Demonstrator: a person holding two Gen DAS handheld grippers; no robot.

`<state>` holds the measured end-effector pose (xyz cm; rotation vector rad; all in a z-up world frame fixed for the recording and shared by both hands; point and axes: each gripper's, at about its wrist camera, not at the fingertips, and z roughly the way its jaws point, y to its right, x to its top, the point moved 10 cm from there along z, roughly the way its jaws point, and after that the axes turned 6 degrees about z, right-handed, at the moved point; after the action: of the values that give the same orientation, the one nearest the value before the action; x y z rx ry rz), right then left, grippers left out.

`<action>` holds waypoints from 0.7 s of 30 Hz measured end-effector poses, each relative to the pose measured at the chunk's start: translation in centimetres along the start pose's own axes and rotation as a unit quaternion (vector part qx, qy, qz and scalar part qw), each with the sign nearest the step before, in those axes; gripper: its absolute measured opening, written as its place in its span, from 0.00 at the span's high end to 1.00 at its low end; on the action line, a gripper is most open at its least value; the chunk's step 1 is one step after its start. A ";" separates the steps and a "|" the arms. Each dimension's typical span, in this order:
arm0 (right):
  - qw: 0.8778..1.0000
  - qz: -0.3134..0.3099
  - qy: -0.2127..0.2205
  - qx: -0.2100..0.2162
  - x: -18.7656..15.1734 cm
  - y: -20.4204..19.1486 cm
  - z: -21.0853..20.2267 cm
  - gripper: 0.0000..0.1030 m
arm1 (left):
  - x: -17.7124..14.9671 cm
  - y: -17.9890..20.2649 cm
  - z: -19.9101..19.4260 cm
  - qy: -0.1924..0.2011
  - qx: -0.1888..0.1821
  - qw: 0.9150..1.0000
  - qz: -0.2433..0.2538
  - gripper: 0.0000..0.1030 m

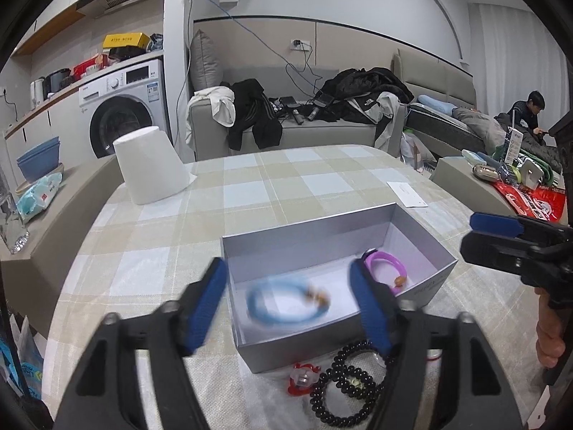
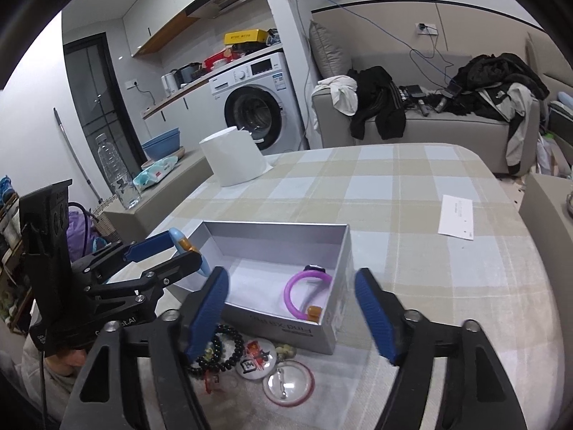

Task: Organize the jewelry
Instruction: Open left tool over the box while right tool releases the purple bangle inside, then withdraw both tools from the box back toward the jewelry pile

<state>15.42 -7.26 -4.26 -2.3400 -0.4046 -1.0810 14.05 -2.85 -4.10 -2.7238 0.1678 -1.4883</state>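
So far, purple bracelet [image 2: 308, 295] seen lying in grey box [image 1: 422, 247]; blue bracelet [image 1: 286, 301] blurred between spread jaws of left tool [image 1: 290, 304], apparently being dropped into box. Right tool [image 2: 292, 313] seen wide, empty. Black bead bracelet [image 1: 343, 390], badges [image 2: 288, 381] left on tabletop [image 2: 412, 186], yet to be boxed.

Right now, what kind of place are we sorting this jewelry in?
Most likely a small, lived-in flat, with living room and kitchen in one space. A washing machine sits under a counter beside a clothes-strewn sofa, and the work happens at a table with a checked cloth.
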 end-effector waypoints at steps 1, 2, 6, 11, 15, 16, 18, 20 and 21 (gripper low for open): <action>1.000 0.002 0.003 -0.002 0.0 0.2 -0.3 0.10 | 0.1 0.0 -0.5 0.008 0.001 1.000 0.000 0.14; 1.000 0.003 0.005 -0.004 -0.1 0.3 -0.5 0.04 | 0.2 0.0 -0.9 0.015 0.001 1.000 0.000 0.08; 1.000 0.004 0.000 -0.023 -0.9 1.3 -1.1 0.00 | 0.2 -0.2 -1.9 0.027 0.002 1.000 -0.004 0.01; 0.999 -0.001 -0.017 -0.046 -2.4 2.2 -1.0 0.00 | -0.8 -0.3 -2.2 0.016 0.011 1.000 -0.004 0.01; 0.998 -0.006 -0.037 -0.046 -3.7 2.1 -0.8 0.00 | -1.9 -0.5 -2.2 0.002 0.008 1.000 -0.013 0.01; 0.998 -0.009 -0.044 -0.045 -4.1 2.0 -0.8 0.00 | -2.2 -0.5 -2.1 -0.002 0.006 1.000 -0.015 0.01; 0.997 -0.017 -0.060 -0.036 -4.9 1.6 -0.5 0.00 | -2.7 -0.4 -2.1 -0.007 0.005 1.000 -0.016 0.01; 0.997 -0.025 -0.072 -0.030 -5.7 1.1 -0.2 0.00 | -3.2 -0.4 -2.1 -0.013 0.004 1.000 -0.017 0.01; 0.996 -0.031 -0.078 -0.027 -6.0 0.8 -0.1 0.01 | -3.4 -0.4 -2.0 -0.016 0.003 1.000 -0.018 0.01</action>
<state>11.89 -8.23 -9.10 -2.4839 -0.5147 -0.9506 10.54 -2.06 -5.85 -2.7591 0.1137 -1.4506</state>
